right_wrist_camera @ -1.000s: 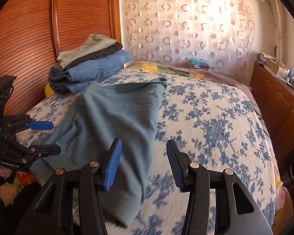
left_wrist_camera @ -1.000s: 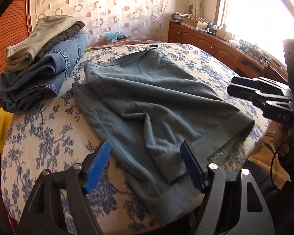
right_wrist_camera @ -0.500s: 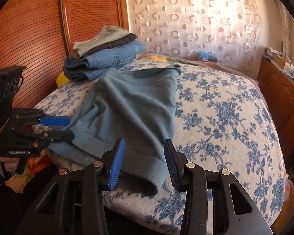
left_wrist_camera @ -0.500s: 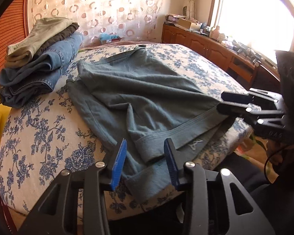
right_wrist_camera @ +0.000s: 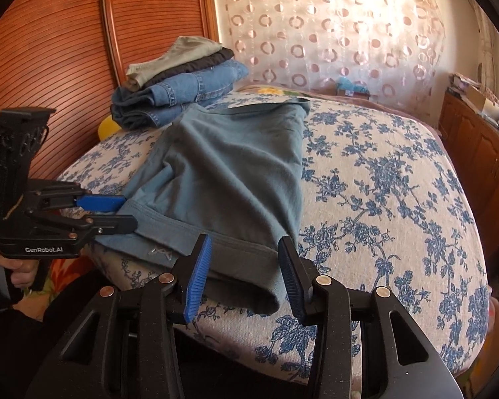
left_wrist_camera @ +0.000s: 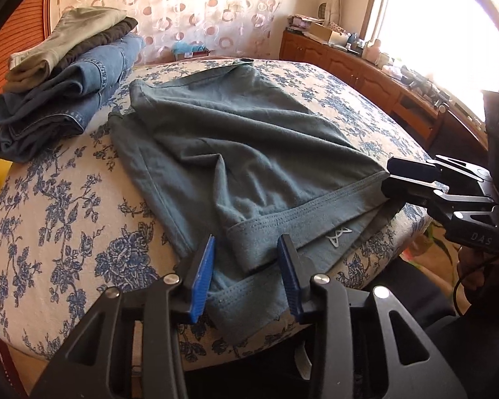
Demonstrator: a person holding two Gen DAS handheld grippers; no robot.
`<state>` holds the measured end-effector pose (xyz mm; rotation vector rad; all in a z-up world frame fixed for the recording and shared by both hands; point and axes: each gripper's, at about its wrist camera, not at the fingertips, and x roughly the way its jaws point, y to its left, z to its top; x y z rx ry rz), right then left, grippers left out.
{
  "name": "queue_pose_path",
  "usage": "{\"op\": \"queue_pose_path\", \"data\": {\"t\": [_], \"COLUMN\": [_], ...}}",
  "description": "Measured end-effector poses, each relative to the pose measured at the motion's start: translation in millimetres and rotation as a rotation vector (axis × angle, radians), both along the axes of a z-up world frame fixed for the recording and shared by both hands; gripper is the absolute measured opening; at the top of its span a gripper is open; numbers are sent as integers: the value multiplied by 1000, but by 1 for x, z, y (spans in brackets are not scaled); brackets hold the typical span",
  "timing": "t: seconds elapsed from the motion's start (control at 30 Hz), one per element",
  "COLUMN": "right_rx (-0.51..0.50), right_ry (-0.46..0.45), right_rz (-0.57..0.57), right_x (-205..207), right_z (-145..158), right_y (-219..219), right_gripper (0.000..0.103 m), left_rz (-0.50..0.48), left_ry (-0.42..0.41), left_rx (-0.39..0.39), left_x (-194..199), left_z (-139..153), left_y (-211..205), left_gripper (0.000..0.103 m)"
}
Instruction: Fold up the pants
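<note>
Grey-blue pants (left_wrist_camera: 236, 153) lie spread on the blue-flowered bed (left_wrist_camera: 60, 212), their hem end at the near edge; they also show in the right wrist view (right_wrist_camera: 229, 179). My left gripper (left_wrist_camera: 246, 276) is open, its jaws on either side of the left hem corner. My right gripper (right_wrist_camera: 244, 276) is open, its jaws on either side of the right hem corner. The right gripper shows in the left wrist view (left_wrist_camera: 396, 176) at the hem's right end. The left gripper shows in the right wrist view (right_wrist_camera: 116, 212) at the hem's left end.
A stack of folded jeans and trousers (left_wrist_camera: 66, 76) sits at the bed's far left, near a wooden slatted headboard (right_wrist_camera: 66, 50). A wooden cabinet (left_wrist_camera: 366, 73) with clutter runs under the window on the right. A patterned curtain (right_wrist_camera: 332, 33) hangs behind the bed.
Both grippers have moved in to the pants' hem at the near bed edge and narrowed their opening around the cloth. The hem end has been shifted and bunched a little.
</note>
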<state>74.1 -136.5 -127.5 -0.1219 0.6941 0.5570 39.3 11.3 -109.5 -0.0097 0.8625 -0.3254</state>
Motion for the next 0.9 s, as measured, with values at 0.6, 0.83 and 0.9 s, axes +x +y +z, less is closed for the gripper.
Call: {"op": "queue_pose_path", "data": {"t": [0.6, 0.83, 0.9], "right_rx": [25, 29, 27], "right_ry": [5, 10, 12], "right_rz": [-33, -27, -25], "right_x": [2, 5, 6], "right_z": [4, 2, 1], "right_y": [-13, -10, -9], "right_gripper": [42, 42, 42], "left_rz": [18, 60, 55], "left_ry": [-112, -50, -34], "left_rx": [-24, -12, 1], "left_x": [-42, -46, -45], "left_z": [47, 33, 29], "left_y": [14, 32, 31], "left_gripper": [5, 5, 5]}}
